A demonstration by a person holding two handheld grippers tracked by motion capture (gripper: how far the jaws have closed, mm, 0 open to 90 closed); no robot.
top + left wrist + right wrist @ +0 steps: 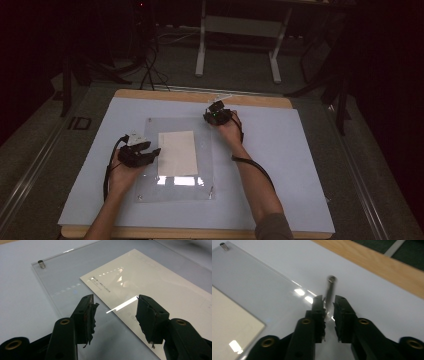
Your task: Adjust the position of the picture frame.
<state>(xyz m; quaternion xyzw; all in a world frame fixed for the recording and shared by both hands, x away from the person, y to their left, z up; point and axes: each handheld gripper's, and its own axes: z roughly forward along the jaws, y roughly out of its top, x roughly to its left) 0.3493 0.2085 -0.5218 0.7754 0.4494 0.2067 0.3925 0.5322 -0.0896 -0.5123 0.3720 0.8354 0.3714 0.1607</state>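
Left tool (pixel 115 315): mine, jaws spread wide and released, nothing between them; it hovers low over the near left part of the clear acrylic sheet (pixel 62 277), pointing across it.
Right tool (pixel 329 312): mine too, jaws a narrow gap apart with a thin metal pin (pixel 330 291) standing between them; the pads sit just beside the pin, and I cannot tell whether they press on it.
Metal pin: blurred in the right gripper view, upright to slightly tilted, at the far right corner of the acrylic sheet, its rounded head (pixel 332 278) above the jaw tips.
Acrylic sheet: lies flat on the pale mat (pixel 280 165) that covers the bench (pixel 250 100), roughly in the middle.
Paper card (pixel 176 152): cream, rectangular, lying under the sheet near its centre, with faint small print along one edge.
Corner stud (pixel 41 264): a short metal post standing at one corner of the sheet, well apart from my left tool.
Hands: left hand (pixel 122 172) at the sheet's left edge, right hand (pixel 230 127) at its far right corner.
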